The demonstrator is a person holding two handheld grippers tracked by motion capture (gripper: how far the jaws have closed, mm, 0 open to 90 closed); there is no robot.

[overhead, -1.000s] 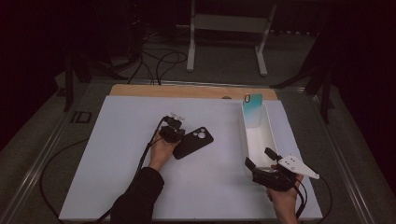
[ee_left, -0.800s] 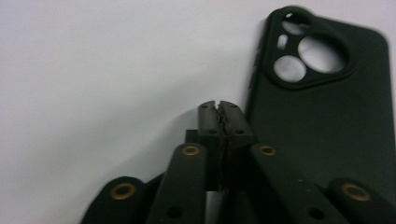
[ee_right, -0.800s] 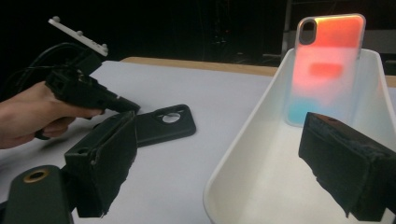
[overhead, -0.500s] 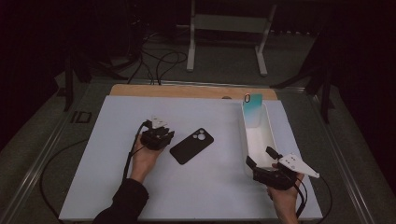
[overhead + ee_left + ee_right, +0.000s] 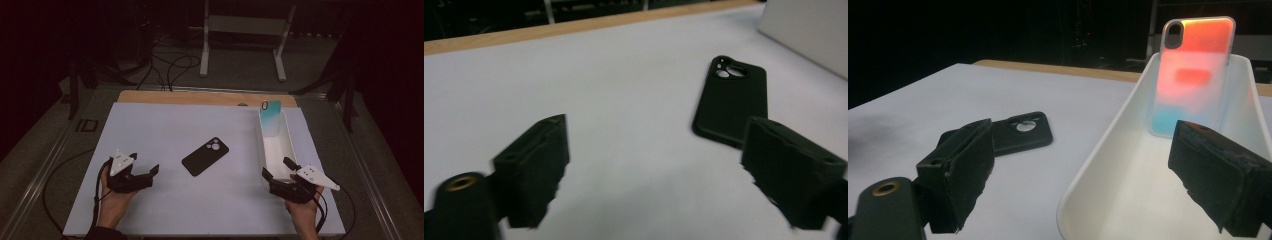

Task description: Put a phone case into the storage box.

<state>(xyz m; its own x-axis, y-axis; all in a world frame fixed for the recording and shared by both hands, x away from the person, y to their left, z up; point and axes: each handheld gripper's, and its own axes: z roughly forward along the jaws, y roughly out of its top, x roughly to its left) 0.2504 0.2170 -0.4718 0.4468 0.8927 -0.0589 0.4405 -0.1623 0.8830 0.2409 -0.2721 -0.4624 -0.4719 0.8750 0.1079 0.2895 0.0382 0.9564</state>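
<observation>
Table surface: a white sheet point(image 5: 165, 125) is laid over a wooden board whose far edge point(image 5: 200, 97) is left uncovered.

Black phone case: the black phone case point(image 5: 205, 156) is seen lying flat near the middle of the sheet, camera cut-outs toward the far side, touched by neither gripper. In the left gripper view the case point(image 5: 731, 100) is seen ahead and toward the right jaw; in the right gripper view it point(image 5: 1018, 132) is partly hidden behind the left jaw.

White tray: a long white tray point(image 5: 287, 137) is placed at the right side of the sheet, its length running away from the person.

Coloured phone case: a translucent case point(image 5: 270, 117) is propped upright against the tray's far end wall. It is shown as teal in the high view, and as orange-red over pale blue point(image 5: 1193, 70) in the right gripper view.

Left gripper: the left gripper point(image 5: 152, 172) is held low over the near-left part of the sheet, well apart from the black case. Its jaws are spread wide, with nothing between them.

Right gripper: the right gripper point(image 5: 276, 168) is held at the tray's near end. Its jaws are parted wide and nothing is gripped; the tray's near rim point(image 5: 1083, 185) is seen between them.
</observation>
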